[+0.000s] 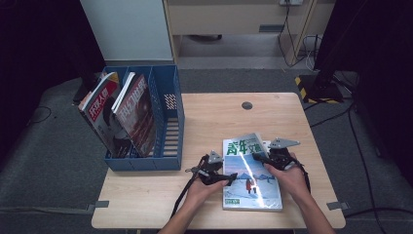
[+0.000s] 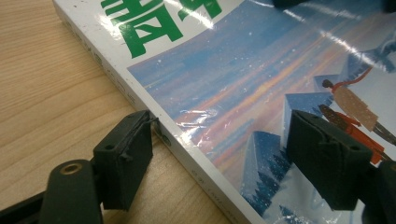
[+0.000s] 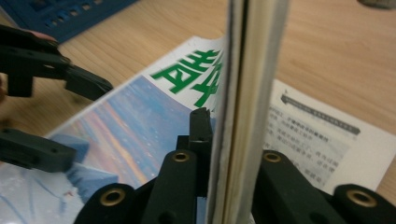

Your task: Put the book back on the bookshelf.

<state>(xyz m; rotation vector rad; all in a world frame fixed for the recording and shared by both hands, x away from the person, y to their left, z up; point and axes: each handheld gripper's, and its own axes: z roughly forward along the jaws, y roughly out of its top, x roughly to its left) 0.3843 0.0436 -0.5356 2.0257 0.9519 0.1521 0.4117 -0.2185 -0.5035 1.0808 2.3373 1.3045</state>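
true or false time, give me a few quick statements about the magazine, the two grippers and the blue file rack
1. The right gripper is shut on the magazine edge. True.
2. The left gripper is clamped tight on the magazine. False: its jaws stand open, one at the spine, one over the cover.
3. The blue file rack holds two magazines. True.
4. The magazine on the table has a red title. False: the title is green.
5. The rack sits at the table's right. False: it stands at the left in the high view.

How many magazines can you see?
3. Two stand leaning in the blue file rack at the table's left: the red magazine and the dark magazine beside it. The blue-covered magazine lies on the table between both grippers. More might hide behind those in the rack.
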